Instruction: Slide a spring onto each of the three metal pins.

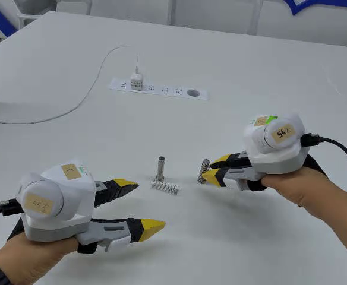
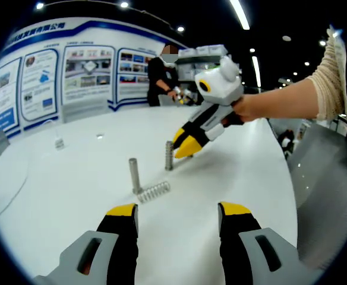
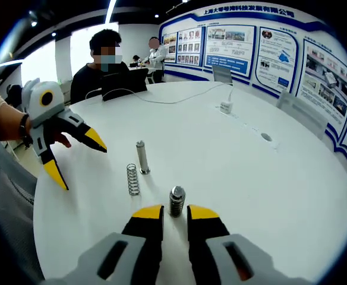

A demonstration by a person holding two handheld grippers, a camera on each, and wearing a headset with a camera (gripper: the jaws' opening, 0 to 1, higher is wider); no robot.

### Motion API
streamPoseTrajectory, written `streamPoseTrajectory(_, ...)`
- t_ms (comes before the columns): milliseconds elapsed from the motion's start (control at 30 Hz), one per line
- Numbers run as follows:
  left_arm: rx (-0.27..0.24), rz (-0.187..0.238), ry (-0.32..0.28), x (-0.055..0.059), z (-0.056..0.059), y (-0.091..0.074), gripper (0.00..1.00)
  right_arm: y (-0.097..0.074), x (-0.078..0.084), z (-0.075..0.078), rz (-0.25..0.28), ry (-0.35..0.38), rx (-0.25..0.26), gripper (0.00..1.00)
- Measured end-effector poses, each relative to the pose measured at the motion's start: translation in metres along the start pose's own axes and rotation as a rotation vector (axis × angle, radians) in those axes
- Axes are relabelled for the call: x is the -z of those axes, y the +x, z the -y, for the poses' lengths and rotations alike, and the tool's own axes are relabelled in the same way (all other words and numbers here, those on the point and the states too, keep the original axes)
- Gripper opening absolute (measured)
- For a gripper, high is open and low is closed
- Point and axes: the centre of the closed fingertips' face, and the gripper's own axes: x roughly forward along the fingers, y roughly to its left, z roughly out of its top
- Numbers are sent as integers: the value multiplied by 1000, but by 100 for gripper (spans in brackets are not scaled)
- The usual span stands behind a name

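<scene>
Bench: rt hand-held gripper ajar @spring

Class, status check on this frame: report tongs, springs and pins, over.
Left tongs open, hovering. Right tongs at sprung pin, grip unclear. Loose spring lies beside bare pin. Nothing blocking.

The upright pin is smooth grey metal with a dull sheen; the loose spring is bright wire. The left tongs and right tongs are matt black plastic, yellow-tipped. The surface is smooth, matt white.
</scene>
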Motion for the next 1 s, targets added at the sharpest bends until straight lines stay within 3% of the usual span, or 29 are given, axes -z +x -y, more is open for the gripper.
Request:
streamPoseTrajectory(533, -1, -1, 2, -1, 1, 0, 55, -6, 15, -20, -11, 0, -18, 17)
streamPoseTrajectory(1000, -6, 1, 5, -3, 1, -1, 55, -1, 9, -42, 3, -20, -54, 17)
